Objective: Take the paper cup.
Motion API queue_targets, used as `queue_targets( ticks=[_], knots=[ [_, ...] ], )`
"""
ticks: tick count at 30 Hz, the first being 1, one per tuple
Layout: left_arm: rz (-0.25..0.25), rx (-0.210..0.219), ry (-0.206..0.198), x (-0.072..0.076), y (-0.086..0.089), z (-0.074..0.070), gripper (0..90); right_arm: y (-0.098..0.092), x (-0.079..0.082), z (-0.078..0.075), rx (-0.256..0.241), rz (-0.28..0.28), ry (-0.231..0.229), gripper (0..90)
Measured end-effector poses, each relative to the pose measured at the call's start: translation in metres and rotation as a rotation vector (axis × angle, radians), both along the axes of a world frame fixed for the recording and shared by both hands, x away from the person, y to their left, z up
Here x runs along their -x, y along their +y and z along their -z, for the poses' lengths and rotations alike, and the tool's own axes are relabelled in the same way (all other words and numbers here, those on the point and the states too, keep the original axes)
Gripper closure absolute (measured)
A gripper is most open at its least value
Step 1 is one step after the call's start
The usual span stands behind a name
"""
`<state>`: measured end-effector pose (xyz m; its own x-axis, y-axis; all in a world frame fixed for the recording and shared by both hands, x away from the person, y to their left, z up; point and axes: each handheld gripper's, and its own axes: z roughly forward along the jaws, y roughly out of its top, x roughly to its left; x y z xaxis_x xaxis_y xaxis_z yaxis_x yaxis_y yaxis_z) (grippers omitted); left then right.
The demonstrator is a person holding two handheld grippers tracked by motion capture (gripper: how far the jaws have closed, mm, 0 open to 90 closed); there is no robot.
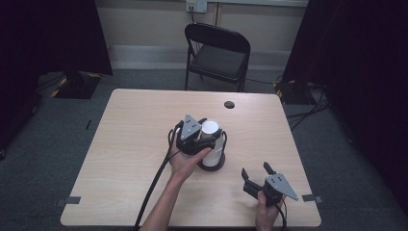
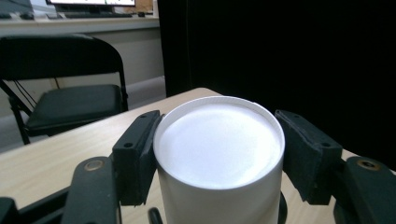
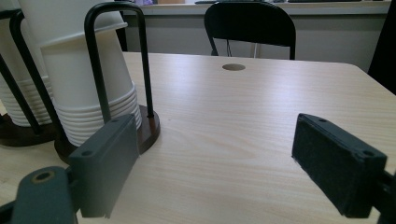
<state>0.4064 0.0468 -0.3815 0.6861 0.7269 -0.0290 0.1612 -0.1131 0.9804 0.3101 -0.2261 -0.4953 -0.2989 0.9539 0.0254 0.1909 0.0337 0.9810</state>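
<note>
A stack of upturned white paper cups stands in a black wire holder at the table's middle. My left gripper is shut on the topmost cup; in the left gripper view both pads press the sides of that cup, whose flat bottom faces the camera. My right gripper is near the front right of the table, open and holding nothing. In the right gripper view its jaws stand wide apart, with the cup stack and the holder's round base at left.
The wooden table has a round cable hole near its far edge. A black folding chair stands beyond it. A second stack of white cups shows at the far left of the right gripper view.
</note>
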Motion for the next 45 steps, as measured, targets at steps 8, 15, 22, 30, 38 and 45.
queue_targets(
  ticks=[8, 15, 22, 30, 38, 45],
  knots=[
    [-0.007, 0.027, -0.021, 0.001, 0.004, -0.005, 34.2, 0.0, 0.0, 0.0, 0.001, -0.005, 0.004, 14.5],
    [-0.012, 0.051, -0.029, 0.002, 0.005, -0.007, 34.2, 0.0, 0.0, 0.0, 0.002, -0.006, 0.005, 14.5],
    [-0.009, 0.062, -0.047, 0.006, 0.008, -0.013, 34.2, 0.0, 0.0, 0.0, 0.002, -0.006, 0.005, 14.5],
    [0.003, 0.082, -0.074, 0.012, 0.009, -0.023, 34.3, 0.001, 0.0, 0.0, 0.004, -0.005, 0.004, 14.8],
    [0.016, 0.122, -0.097, 0.023, 0.012, -0.03, 34.2, 0.0, -0.001, 0.0, 0.004, -0.003, 0.004, 14.8],
    [0.023, 0.139, -0.11, 0.033, 0.021, -0.037, 34.2, 0.001, -0.001, 0.0, 0.008, 0.003, 0.009, 14.8]
  ],
)
